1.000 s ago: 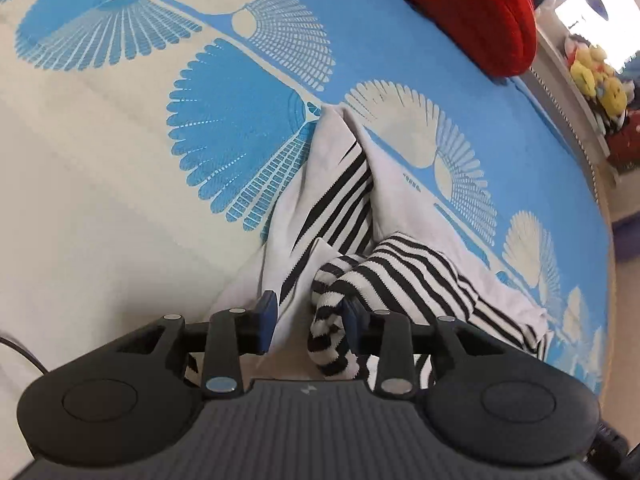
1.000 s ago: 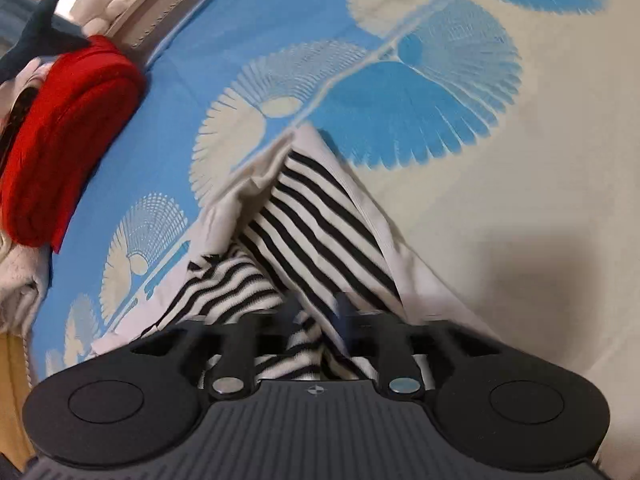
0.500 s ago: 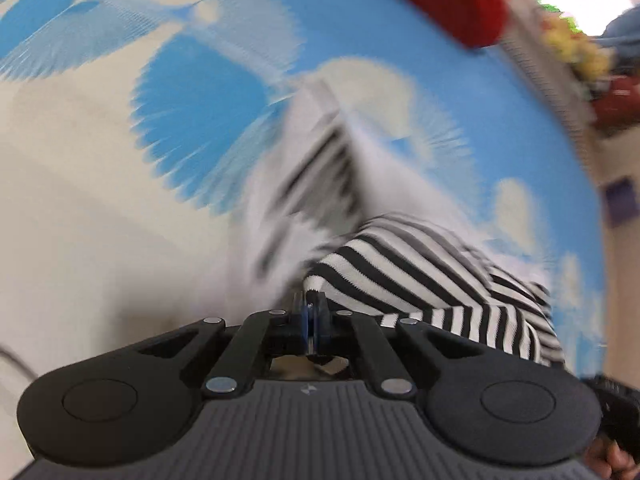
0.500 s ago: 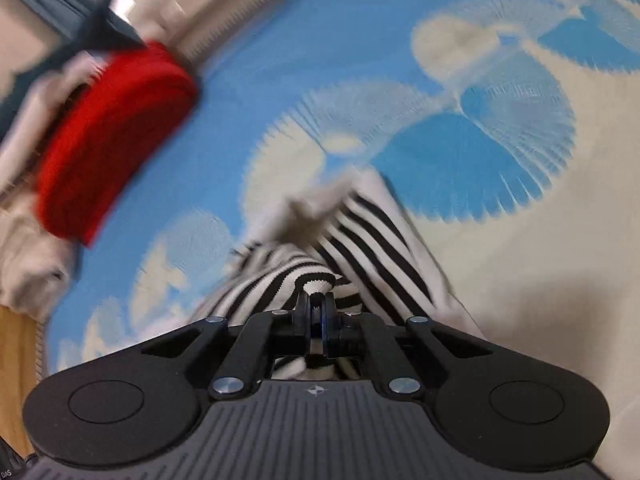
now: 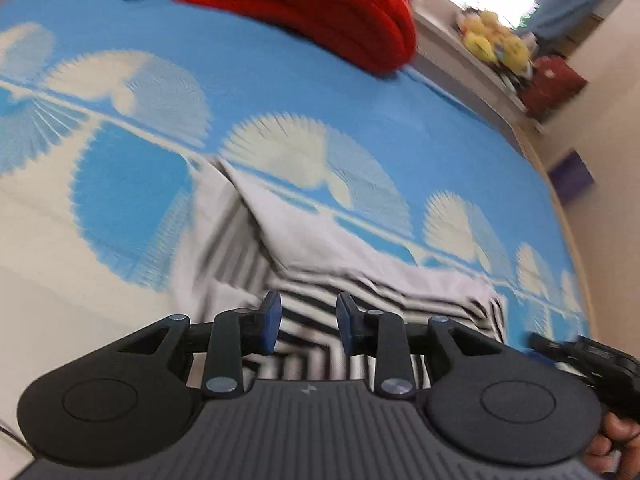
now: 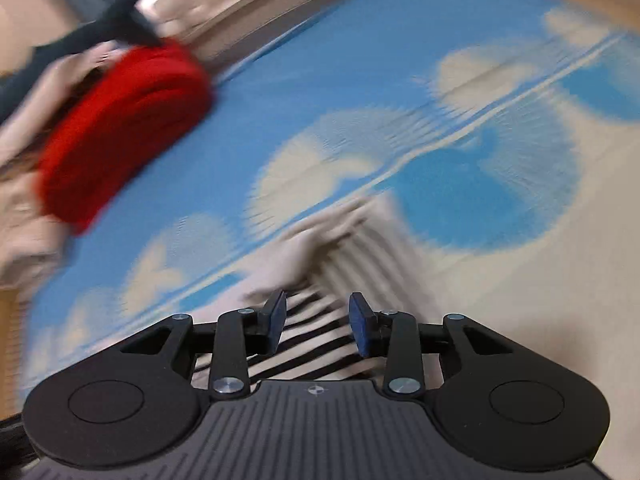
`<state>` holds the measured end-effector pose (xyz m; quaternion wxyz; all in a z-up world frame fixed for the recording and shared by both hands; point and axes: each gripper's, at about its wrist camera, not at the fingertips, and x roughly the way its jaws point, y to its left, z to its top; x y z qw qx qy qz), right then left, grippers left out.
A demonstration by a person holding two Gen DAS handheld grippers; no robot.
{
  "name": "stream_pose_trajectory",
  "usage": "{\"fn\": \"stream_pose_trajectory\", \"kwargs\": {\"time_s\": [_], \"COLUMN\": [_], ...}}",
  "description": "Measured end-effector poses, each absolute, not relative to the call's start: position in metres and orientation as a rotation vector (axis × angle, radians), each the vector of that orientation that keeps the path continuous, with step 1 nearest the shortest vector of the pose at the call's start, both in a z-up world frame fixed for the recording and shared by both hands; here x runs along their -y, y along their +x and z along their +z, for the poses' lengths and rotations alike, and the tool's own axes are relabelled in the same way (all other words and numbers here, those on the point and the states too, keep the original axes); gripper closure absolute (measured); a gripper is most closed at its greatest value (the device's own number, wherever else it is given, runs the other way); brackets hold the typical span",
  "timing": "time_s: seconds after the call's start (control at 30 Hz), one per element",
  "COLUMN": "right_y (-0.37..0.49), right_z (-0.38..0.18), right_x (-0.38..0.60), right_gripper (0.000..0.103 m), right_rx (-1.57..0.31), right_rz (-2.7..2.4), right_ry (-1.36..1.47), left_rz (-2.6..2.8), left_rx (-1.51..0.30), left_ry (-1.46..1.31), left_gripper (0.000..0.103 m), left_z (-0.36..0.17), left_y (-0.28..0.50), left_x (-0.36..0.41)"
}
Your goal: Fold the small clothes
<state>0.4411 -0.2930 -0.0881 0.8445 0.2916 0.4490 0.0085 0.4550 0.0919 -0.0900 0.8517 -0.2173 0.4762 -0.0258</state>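
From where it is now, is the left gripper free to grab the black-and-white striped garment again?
Probably yes. The left gripper is open, with the black-and-white striped garment lying just beyond its fingertips on the blue-and-cream patterned bedspread. Nothing lies between them, though motion blur hides the fabric's exact edge.

Home bedrm: bedsheet (image 5: 280, 92), plushies (image 5: 494, 42)

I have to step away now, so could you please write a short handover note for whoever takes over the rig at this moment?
Left hand-held gripper: open, holding nothing, just above the striped garment.
Right hand-held gripper: open, holding nothing, over the same garment's stripes.
The garment lies on the blue patterned bedspread; a red item sits at the far edge.
Done: part of the garment appears folded over, white side up; blur hides detail.
Left: check the fold, flatten it, and probably make further folds.
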Motion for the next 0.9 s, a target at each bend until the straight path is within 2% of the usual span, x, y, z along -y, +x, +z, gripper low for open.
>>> {"fn": "stream_pose_trajectory", "kwargs": {"time_s": [0.1, 0.17, 0.2, 0.3, 0.4, 0.5, 0.57, 0.73, 0.9], "right_y": [0.446, 0.444, 0.442, 0.443, 0.44, 0.449, 0.447, 0.443, 0.427], "right_z": [-0.124, -0.152, -0.159, -0.149, -0.126, -0.14, -0.152, -0.124, -0.065], "right_x": [0.287, 0.289, 0.293, 0.295, 0.291, 0.294, 0.3, 0.304, 0.309], "right_gripper": [0.067, 0.069, 0.075, 0.076, 0.067, 0.066, 0.072, 0.069, 0.066], "right_rx": [-1.157, -1.314, -1.323, -1.292, -1.18, -1.246, -1.297, -1.23, -1.094], "right_rz": [0.093, 0.001, -0.022, -0.033, -0.008, 0.0, -0.079, -0.093, -0.035], "right_ry": [0.752, 0.744, 0.754, 0.748, 0.676, 0.739, 0.74, 0.712, 0.682], "left_rz": [-0.007, 0.064, 0.07, 0.043, -0.026, 0.035, 0.037, -0.065, -0.099], "left_rx": [-1.16, -1.262, -1.265, -1.191, -1.131, -1.259, -1.282, -1.133, -0.98], "left_ry": [-0.409, -0.397, -0.425, -0.426, -0.41, -0.342, -0.348, -0.302, -0.29], "left_gripper": [0.071, 0.08, 0.08, 0.078, 0.074, 0.077, 0.078, 0.074, 0.074], "left_z": [-0.125, -0.149, -0.151, -0.128, -0.114, -0.141, -0.149, -0.099, -0.046], "left_y": [0.461, 0.461, 0.461, 0.46, 0.459, 0.457, 0.454, 0.44, 0.397], "left_x": [-0.087, -0.094, -0.098, -0.099, -0.093, -0.09, -0.094, -0.09, -0.093]}}
